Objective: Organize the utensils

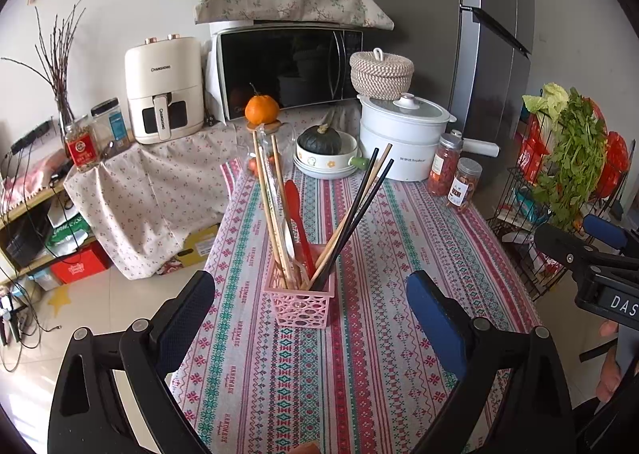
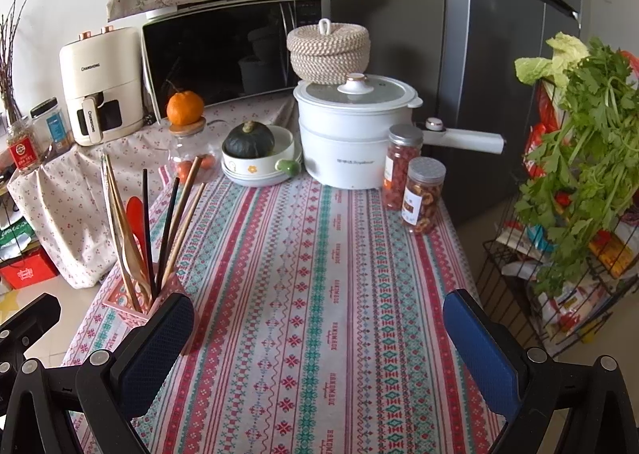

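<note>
A pink perforated holder (image 1: pixel 300 304) stands on the patterned tablecloth (image 1: pixel 359 354). It holds wooden chopsticks (image 1: pixel 271 214), black chopsticks (image 1: pixel 359 210), a red spoon (image 1: pixel 297 222) and a white spoon (image 1: pixel 288 236). My left gripper (image 1: pixel 311 296) is open and empty, its fingers on either side of the holder, just short of it. My right gripper (image 2: pixel 319 318) is open and empty above the bare cloth, with the holder (image 2: pixel 135 306) behind its left finger. The right gripper also shows at the right edge of the left wrist view (image 1: pixel 591 250).
At the table's far end stand a white pot (image 2: pixel 351 142), a bowl with a green squash (image 2: pixel 255 158), two jars (image 2: pixel 415 186) and a glass jar topped by an orange (image 2: pixel 184 122). A microwave and an air fryer are behind. A wire rack with greens (image 2: pixel 567 214) stands right.
</note>
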`<state>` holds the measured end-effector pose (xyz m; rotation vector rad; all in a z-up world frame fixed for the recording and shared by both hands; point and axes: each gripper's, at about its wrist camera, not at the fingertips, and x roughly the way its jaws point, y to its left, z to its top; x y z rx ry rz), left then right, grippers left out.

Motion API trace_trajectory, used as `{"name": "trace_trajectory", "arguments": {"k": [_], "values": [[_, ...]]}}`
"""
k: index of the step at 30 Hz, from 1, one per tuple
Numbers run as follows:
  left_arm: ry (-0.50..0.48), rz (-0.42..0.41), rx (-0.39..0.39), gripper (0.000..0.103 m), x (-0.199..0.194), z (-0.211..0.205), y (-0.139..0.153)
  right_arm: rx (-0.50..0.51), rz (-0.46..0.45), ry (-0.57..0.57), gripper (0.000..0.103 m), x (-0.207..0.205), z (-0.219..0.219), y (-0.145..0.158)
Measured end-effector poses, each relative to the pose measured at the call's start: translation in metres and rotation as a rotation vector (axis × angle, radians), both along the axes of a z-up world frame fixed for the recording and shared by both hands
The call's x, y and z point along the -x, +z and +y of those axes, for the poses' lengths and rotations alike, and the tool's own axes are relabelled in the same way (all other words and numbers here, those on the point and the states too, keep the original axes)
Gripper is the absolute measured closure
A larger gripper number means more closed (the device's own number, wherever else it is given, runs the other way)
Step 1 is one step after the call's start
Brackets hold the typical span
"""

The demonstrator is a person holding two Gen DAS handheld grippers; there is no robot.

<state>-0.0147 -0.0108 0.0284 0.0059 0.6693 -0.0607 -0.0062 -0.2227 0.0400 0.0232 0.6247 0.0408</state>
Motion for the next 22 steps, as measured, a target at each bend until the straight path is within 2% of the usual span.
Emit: {"name": "trace_trajectory", "arguments": {"k": [22], "values": [[-0.003, 0.007, 0.002, 0.005, 0.0005, -0.001, -0.0038, 0.001, 0.01, 0.0, 0.001, -0.0017, -0.0002, -0.0021]]}}
